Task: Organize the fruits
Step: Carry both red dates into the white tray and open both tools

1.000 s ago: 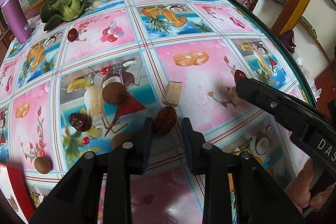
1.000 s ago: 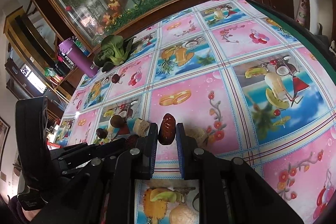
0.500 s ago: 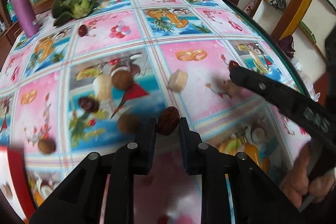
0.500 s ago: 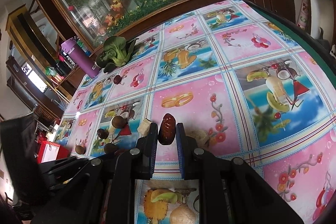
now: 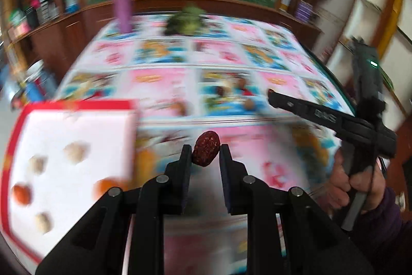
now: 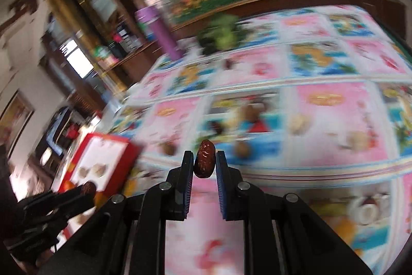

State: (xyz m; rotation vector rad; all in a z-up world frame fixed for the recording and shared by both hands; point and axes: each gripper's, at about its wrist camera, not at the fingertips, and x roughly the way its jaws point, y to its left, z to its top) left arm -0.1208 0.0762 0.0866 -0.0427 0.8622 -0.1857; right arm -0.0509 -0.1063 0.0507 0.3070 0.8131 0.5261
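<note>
Left wrist view: your left gripper (image 5: pixel 205 155) is clenched on a wrinkled red date (image 5: pixel 206 151), pinched across its width, its long axis tilted slightly from upright and pointing forward past the fingertips. The date hangs clear of the tablecloth (image 5: pixel 257 146). Outward and to the left lies the red-rimmed white tray (image 5: pixel 77 125), with several pale and orange fruits on it, blurred by motion; its near corner sits just beside the fingers, so this hand is judged the nearer one for the coming drop.

Right wrist view: your right gripper (image 6: pixel 204 161) likewise grips a second date (image 6: pixel 204 158), held nearly upright between the pads, above the cloth. From here the tray (image 6: pixel 103 161) lies well off to the left, beyond your left gripper (image 6: pixel 85 191), which stands between. Loose brown fruits (image 6: pixel 242 148) rest on the cloth ahead. The release probably calls for a leftward sweep, the left hand unloading first.
</note>
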